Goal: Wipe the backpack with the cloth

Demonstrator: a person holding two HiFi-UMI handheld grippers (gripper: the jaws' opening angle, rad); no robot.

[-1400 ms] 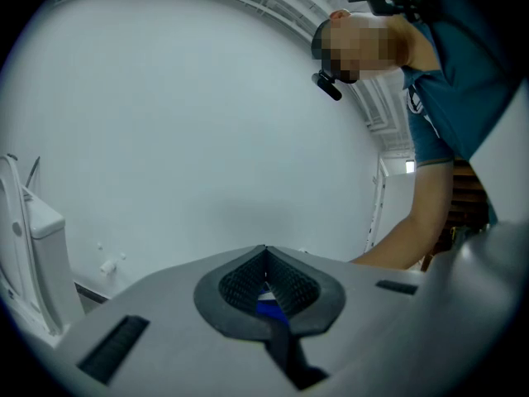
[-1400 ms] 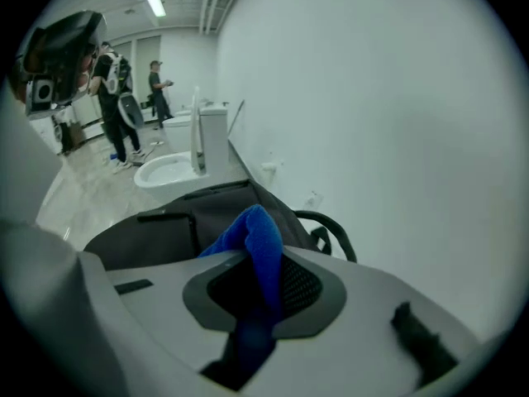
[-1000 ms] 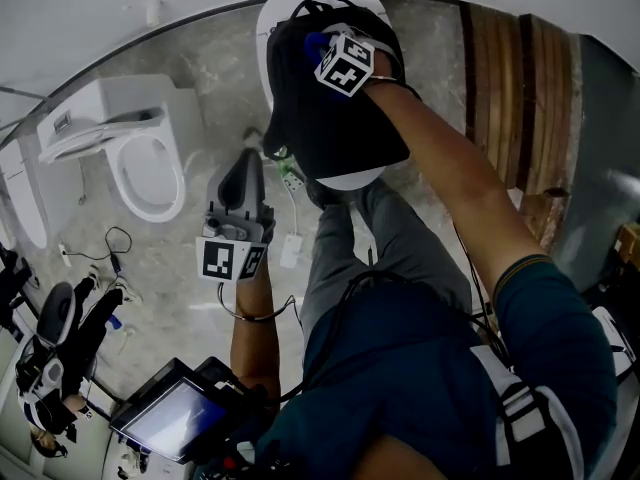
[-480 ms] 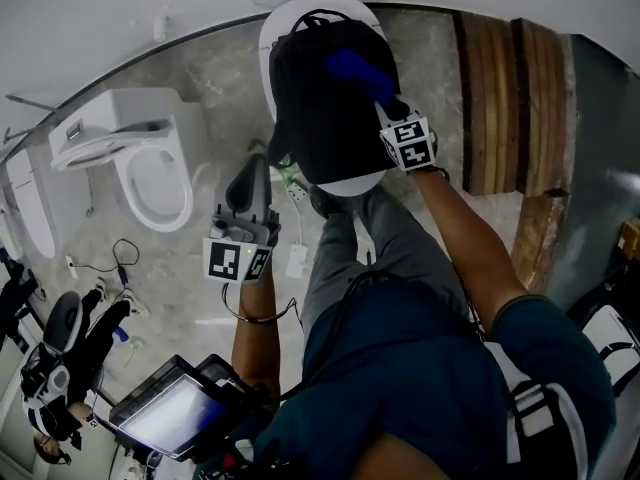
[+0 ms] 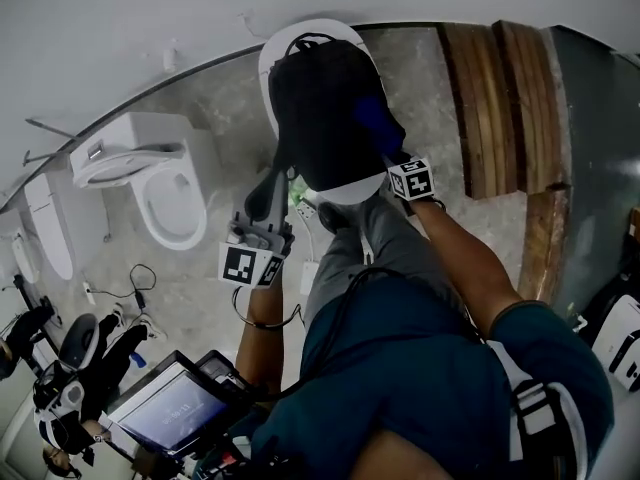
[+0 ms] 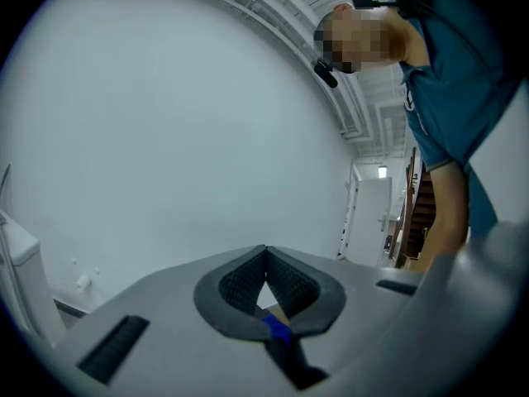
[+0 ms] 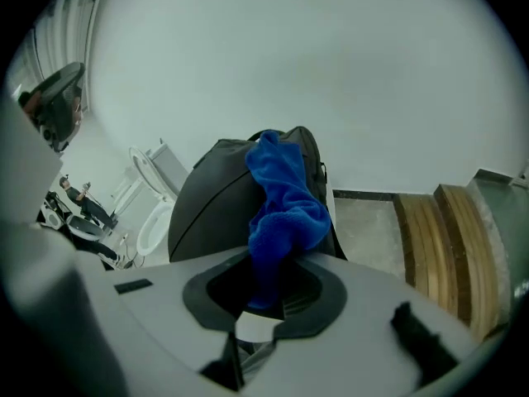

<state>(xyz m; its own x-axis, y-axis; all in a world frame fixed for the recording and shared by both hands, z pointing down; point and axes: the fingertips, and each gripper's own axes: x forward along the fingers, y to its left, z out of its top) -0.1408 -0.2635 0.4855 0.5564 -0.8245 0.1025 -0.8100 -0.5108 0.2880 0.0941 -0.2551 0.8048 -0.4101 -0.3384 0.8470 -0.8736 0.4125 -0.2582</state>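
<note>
We see the backpack (image 5: 320, 108) lying on a white round top (image 5: 350, 190) at 12 o'clock in the head view. It covers most of that top, so only a white rim shows at the 12 and 6 o'clock ends. The backpack is black, smooth and rounded, with a thin loop handle at its 12 o'clock end. In the right gripper view a curved seam line runs across its domed side.

The cloth (image 5: 374, 120) is bright blue and fluffy, bunched into a loose fold. It lies against the backpack's 3 to 4 o'clock edge. The right gripper (image 7: 266, 288) pinches the cloth's lower end between its pads, and the rest of the cloth lies up against the bag.

The left gripper (image 6: 265, 255) has its jaws pressed together at the tips with nothing between them. It points at a plain white wall. In the head view we see it off the bag, down at the backpack's 7 o'clock, clear of the white top and over the marbled floor.

A white toilet (image 5: 172, 190) stands at 9 o'clock of the backpack. Wooden steps (image 5: 490, 98) are at 3 o'clock.
</note>
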